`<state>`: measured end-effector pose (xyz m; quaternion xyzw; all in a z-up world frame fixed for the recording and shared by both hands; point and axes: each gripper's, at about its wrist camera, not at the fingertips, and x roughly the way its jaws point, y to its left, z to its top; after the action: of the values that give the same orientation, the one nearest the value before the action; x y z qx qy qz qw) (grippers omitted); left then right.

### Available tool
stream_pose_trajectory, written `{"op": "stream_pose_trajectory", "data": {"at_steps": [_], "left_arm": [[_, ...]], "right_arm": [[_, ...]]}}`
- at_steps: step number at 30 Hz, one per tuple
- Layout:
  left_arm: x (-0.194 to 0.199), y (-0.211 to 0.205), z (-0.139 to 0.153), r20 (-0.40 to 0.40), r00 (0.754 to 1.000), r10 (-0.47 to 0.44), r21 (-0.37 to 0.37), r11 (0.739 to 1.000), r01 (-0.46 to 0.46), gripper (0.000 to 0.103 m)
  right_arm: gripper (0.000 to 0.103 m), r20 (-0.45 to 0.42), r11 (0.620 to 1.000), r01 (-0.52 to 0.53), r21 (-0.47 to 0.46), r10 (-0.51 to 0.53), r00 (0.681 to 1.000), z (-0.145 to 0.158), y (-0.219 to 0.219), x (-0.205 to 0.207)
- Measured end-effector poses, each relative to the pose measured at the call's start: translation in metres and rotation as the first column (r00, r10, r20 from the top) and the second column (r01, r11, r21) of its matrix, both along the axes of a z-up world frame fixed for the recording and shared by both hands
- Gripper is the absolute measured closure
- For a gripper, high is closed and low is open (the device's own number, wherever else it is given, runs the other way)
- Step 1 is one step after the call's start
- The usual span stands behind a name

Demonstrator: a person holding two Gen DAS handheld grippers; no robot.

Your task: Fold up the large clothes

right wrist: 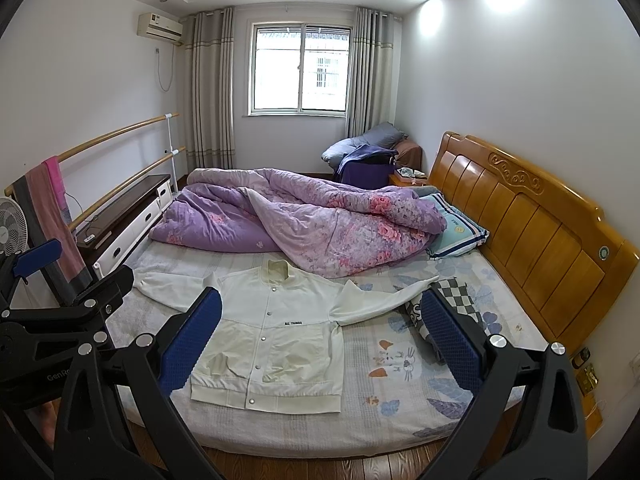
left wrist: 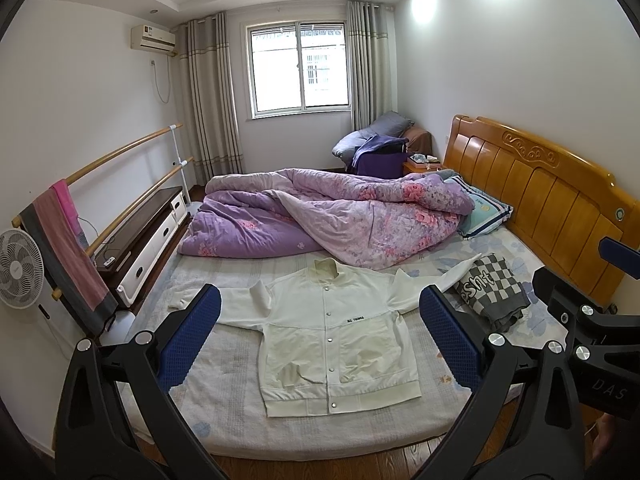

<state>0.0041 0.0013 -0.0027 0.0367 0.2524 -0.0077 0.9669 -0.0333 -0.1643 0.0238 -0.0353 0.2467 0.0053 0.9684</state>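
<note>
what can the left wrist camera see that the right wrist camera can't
Only the left wrist view shows the whole fan and the right gripper from the side. Only the right wrist view shows the rabbit print on the sheet and the left gripper from the side. Both show the white jacket lying flat and buttoned, the checkered garment, the purple quilt and the headboard.

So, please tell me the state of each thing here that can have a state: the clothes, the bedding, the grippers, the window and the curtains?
White jacket: spread flat on the bed, snaps closed, not yet folded.
Checkered garment: folded, beside the jacket, under its sleeve end.
Purple quilt: crumpled, unfolded.
Left gripper: open, above the bed.
Right gripper: open, above the bed.
Window: looks shut.
Curtains: drawn open.
</note>
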Motion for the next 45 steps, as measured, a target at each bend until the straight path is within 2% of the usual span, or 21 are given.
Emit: {"op": "stream_pose_trajectory", "data": {"at_steps": [17,18,36,38,45], "left_arm": [[0.012,0.002,-0.021,-0.011,1.000,0.009,0.001,1.000,-0.009,0.004],[0.008,0.002,-0.014,-0.010,1.000,0.006,0.000,1.000,-0.006,0.004],[0.009,0.007,-0.022,-0.024,0.999,0.022,0.011,1.000,-0.022,0.004],[0.015,-0.005,-0.022,-0.028,0.999,0.025,0.013,1.000,-0.025,0.004],[0.027,-0.005,-0.031,-0.050,0.998,0.030,0.013,0.999,-0.029,0.004]], "right_arm": [[0.008,-0.013,1.000,-0.005,0.009,0.005,1.000,-0.006,-0.005,0.005],[0.008,-0.013,1.000,-0.005,0.010,0.005,1.000,-0.006,-0.005,0.005],[0.008,-0.034,1.000,-0.018,0.017,0.018,0.999,-0.010,-0.010,0.015],[0.008,-0.041,1.000,-0.022,0.017,0.022,0.999,-0.011,-0.011,0.017],[0.007,-0.064,0.999,-0.026,0.021,0.027,0.998,-0.015,-0.015,0.030]]}}
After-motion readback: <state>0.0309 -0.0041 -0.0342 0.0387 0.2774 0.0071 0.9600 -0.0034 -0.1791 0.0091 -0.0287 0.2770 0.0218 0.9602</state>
